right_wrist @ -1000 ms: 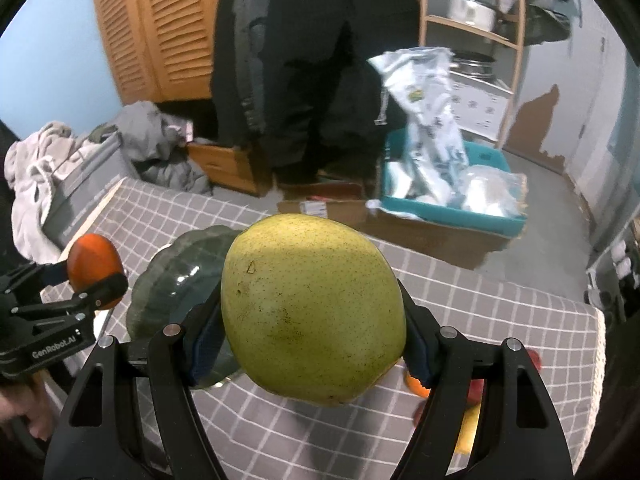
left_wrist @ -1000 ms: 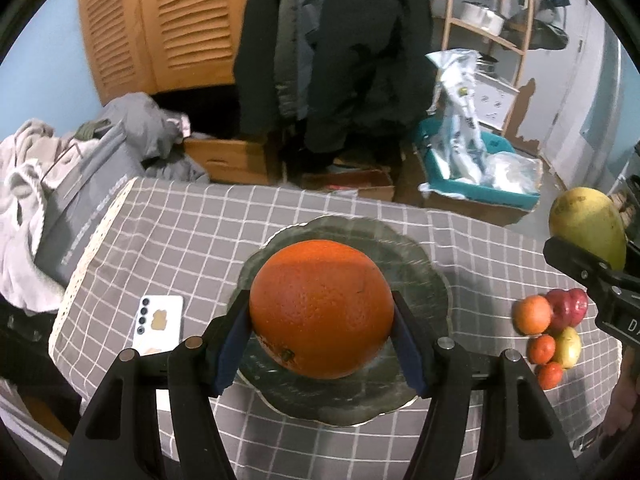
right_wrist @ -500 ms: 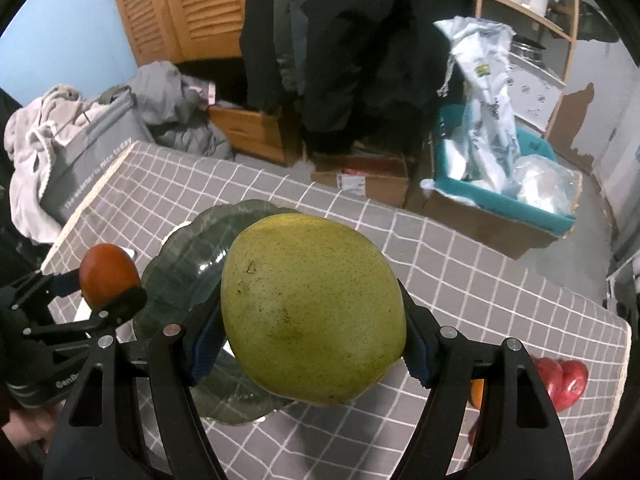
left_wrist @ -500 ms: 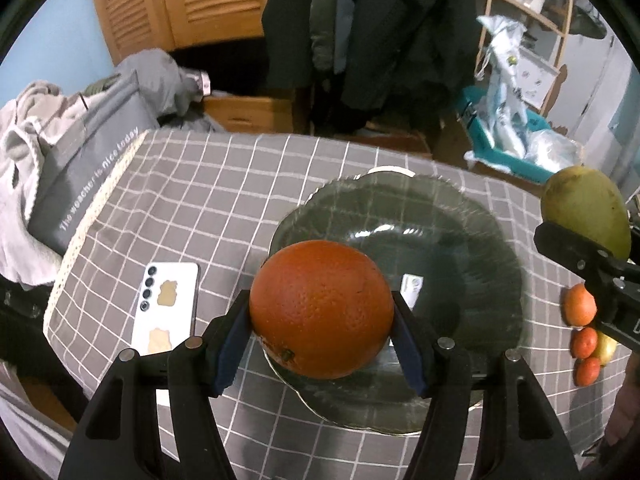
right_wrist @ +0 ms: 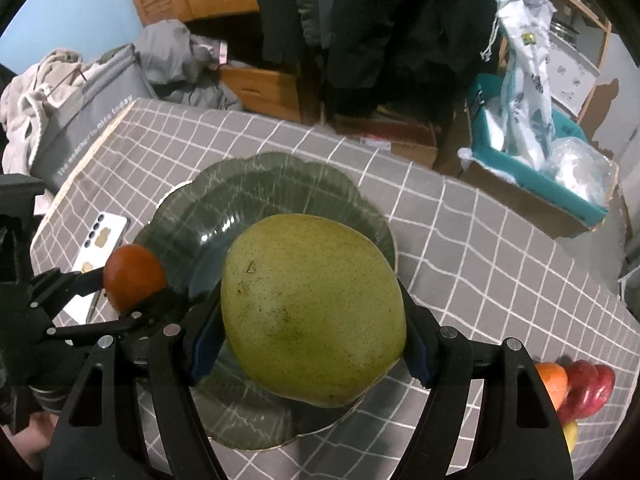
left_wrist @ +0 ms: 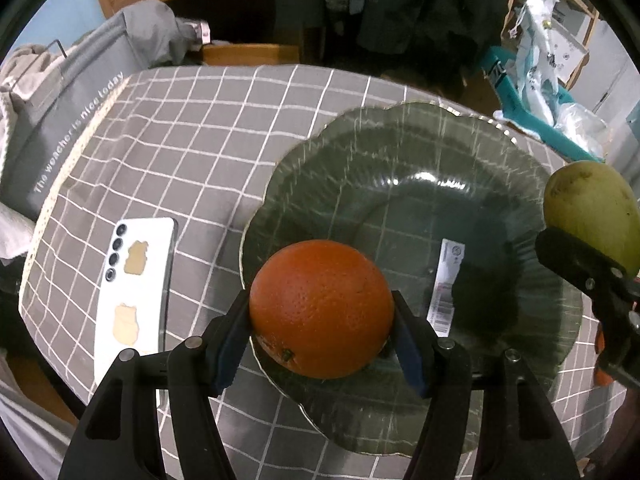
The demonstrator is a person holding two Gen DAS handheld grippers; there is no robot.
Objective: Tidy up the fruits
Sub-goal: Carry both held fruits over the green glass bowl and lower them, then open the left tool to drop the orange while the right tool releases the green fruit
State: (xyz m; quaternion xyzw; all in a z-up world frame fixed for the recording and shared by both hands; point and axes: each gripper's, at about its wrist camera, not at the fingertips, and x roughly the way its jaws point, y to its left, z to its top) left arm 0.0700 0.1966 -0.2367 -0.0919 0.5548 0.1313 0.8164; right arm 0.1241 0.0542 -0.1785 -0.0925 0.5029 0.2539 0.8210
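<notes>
My left gripper (left_wrist: 322,312) is shut on an orange (left_wrist: 322,306) and holds it over the near left rim of a dark green scalloped glass plate (left_wrist: 400,160). My right gripper (right_wrist: 312,336) is shut on a large yellow-green mango (right_wrist: 312,308) above the same plate (right_wrist: 260,184). The mango (left_wrist: 592,208) and right gripper show at the right edge of the left wrist view. The orange (right_wrist: 134,274) in the left gripper shows at the left of the right wrist view. The plate holds no fruit; a barcode sticker (left_wrist: 446,288) shows on it.
A white phone (left_wrist: 134,280) lies left of the plate on the grey checked tablecloth (left_wrist: 192,140). Several small red, orange and yellow fruits (right_wrist: 580,388) sit at the table's right. A grey bag (left_wrist: 76,92), clothes and a teal box (right_wrist: 532,176) stand beyond the table.
Both grippers have moved forward and down toward the plate, which now looks larger and closer. Each still holds its fruit.
</notes>
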